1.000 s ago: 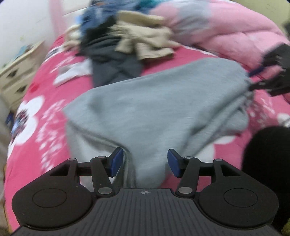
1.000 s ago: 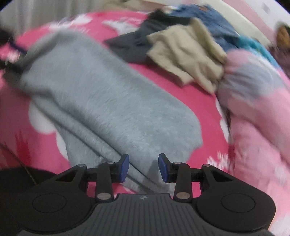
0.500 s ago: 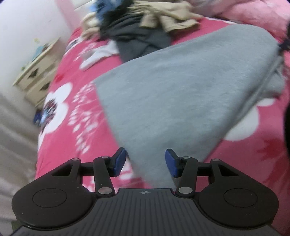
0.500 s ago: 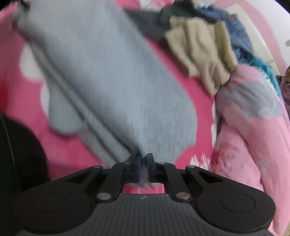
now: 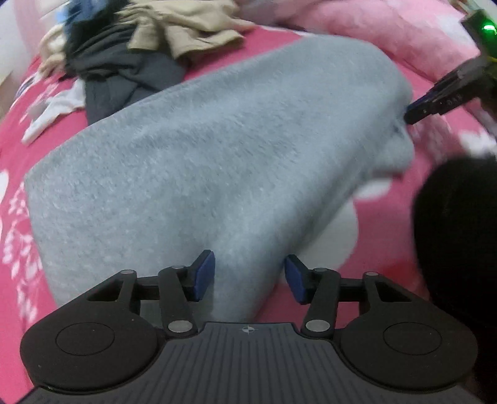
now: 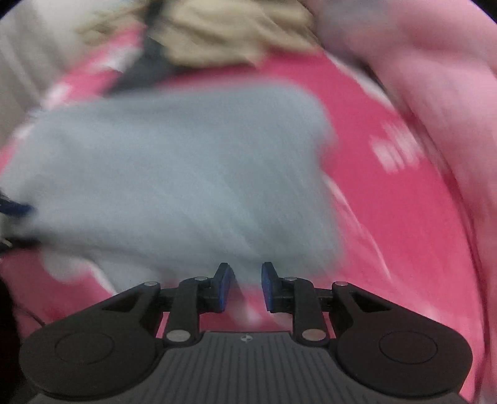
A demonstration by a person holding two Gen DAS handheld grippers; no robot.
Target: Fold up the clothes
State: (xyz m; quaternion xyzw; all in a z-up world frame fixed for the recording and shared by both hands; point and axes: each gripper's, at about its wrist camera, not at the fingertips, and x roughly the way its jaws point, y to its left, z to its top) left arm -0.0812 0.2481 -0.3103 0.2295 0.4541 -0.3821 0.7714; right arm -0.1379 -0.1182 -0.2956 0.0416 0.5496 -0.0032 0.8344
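The grey garment (image 5: 217, 149) lay folded across the pink bedspread (image 5: 18, 130), its near corner between the spread, non-gripping pads of the left gripper (image 5: 250, 276). The right gripper (image 6: 245, 287) was opening at the opposite edge; blur hid any contact. Piled clothes (image 5: 149, 46) bounded the far side, probably awaiting folding; bare bedspread on either side left working room.

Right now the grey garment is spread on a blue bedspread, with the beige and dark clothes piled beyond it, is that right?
Not quite: the bedspread is bright pink with white flowers, not blue, as the left wrist view shows. The rest holds: the grey garment lies spread on it, with the beige clothes and dark clothes piled beyond.
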